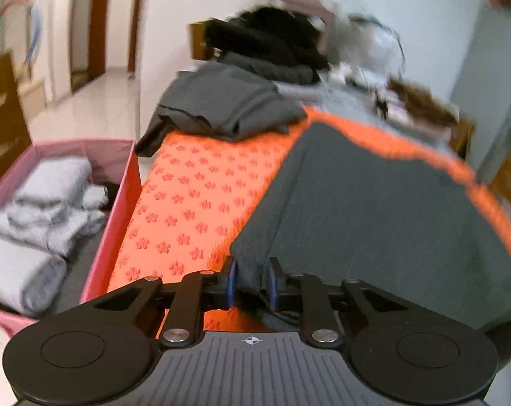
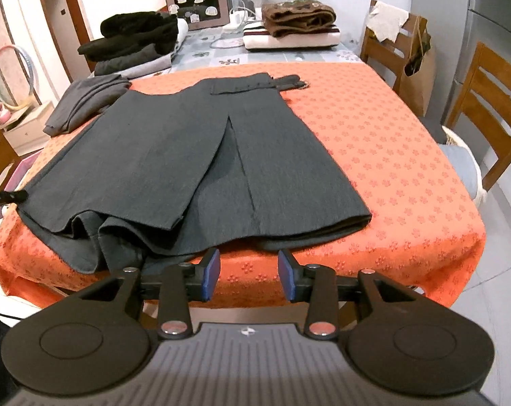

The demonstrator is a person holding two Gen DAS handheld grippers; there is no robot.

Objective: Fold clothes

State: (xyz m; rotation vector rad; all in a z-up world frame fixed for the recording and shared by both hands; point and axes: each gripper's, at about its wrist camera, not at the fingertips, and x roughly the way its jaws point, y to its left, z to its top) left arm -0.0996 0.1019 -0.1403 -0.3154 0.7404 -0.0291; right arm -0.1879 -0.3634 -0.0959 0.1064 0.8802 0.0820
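At the near table edge, left tongs (image 1: 250,282): pinched on the near left corner of the dark grey skirt (image 2: 194,155), cloth bunched between the blue pads (image 1: 232,279).
Near edge, right tongs (image 2: 249,272): spread apart, empty, hovering just short of the skirt's hem above the orange tablecloth (image 2: 390,155); nothing between the pads (image 2: 212,270).
Skirt: spread flat on the tablecloth, hem toward the near edge and rumpled on the left, waistband and belt at the far side.
Step in hand: judged as getting hold of the hem corners ahead of the first fold; only the left corner taken.
Next move: likely called for the right tongs to go forward onto the hem's right corner and pinch it, then for both to carry the hem toward the waistband.
Left of the table: pink box (image 1: 120,209) with folded pale grey clothes (image 1: 45,209) inside.
Far left of the skirt: folded grey garment (image 2: 86,101) lying just beside it.
Far end of the table: black stack (image 2: 137,37) and brown stack (image 2: 299,17), well apart from the skirt.
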